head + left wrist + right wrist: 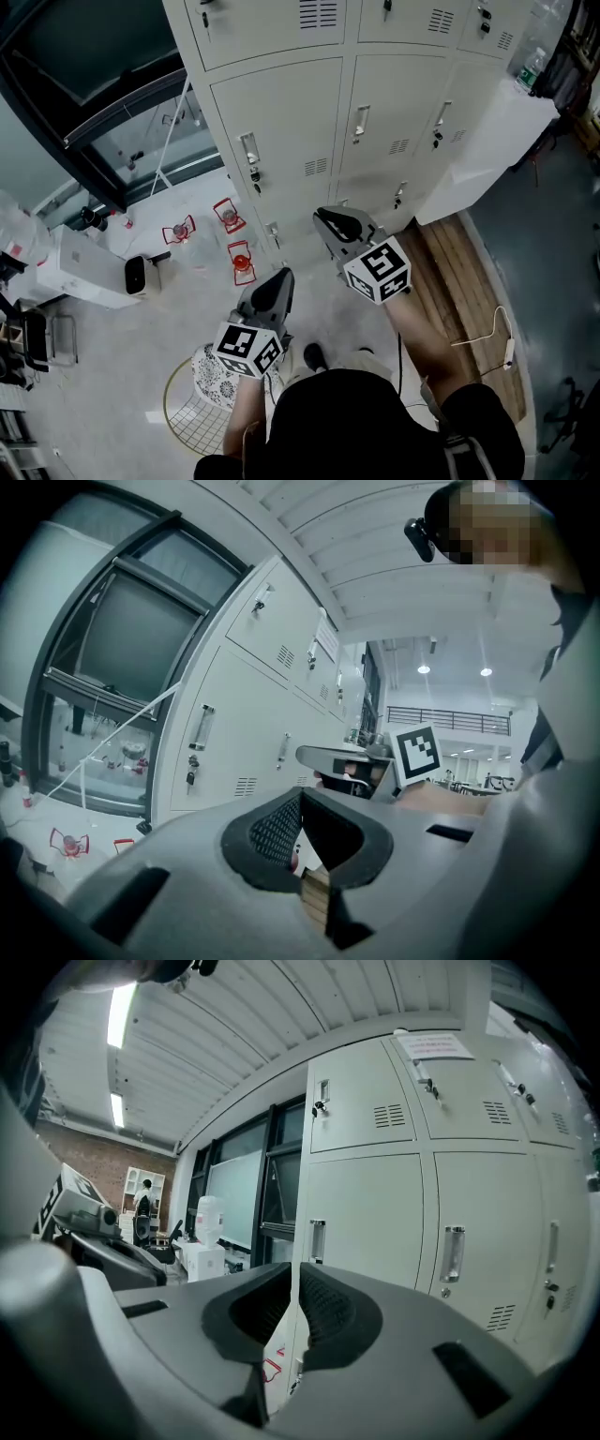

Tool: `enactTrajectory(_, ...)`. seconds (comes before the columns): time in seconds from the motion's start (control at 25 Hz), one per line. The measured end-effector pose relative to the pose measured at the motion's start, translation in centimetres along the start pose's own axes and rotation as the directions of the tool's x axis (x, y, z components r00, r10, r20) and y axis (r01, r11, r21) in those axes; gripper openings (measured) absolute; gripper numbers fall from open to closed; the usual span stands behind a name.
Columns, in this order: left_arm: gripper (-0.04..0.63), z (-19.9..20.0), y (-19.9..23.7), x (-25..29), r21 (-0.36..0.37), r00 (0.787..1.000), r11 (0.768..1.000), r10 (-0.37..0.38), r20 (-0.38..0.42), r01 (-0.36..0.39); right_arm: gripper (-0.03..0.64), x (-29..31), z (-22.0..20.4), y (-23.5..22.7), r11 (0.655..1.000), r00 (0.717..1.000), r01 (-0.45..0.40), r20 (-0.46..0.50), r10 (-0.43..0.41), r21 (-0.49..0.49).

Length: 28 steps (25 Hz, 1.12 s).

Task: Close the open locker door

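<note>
A bank of light grey lockers (309, 122) fills the top of the head view. At its right end one door (492, 141) stands swung out toward me, away from the row. My right gripper (328, 220) points at the lower lockers, left of that door and apart from it, with its jaws together and nothing between them. My left gripper (279, 279) hangs lower and to the left, also shut and empty. In the left gripper view the left gripper (300, 794) faces closed locker doors (244, 742), with the right gripper (342, 759) beyond. The right gripper (295, 1269) looks along closed doors (375, 1213).
Red wire items (242, 262) lie on the pale floor by the window wall. A round wire stool (199, 398) stands at my left. A wooden platform (459, 267) runs along the right, with a white cable (497, 337) on it. A bottle (532, 66) sits at the top right.
</note>
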<state>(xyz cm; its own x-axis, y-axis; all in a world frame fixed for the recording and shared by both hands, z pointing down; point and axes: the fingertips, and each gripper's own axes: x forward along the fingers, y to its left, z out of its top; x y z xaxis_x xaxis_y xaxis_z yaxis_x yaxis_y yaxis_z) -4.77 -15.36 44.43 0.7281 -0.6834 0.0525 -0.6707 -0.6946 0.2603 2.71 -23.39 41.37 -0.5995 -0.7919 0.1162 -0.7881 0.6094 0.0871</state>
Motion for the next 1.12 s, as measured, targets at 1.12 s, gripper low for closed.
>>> enactTrajectory(1.12,0.018,-3.7,-15.0,0.7,-0.008,0.998,0.998,0.059,-0.024,-0.059,0.005,-20.2,-3.2,1.9,0.991,0.998,-0.063,0.015,0.062,0.114)
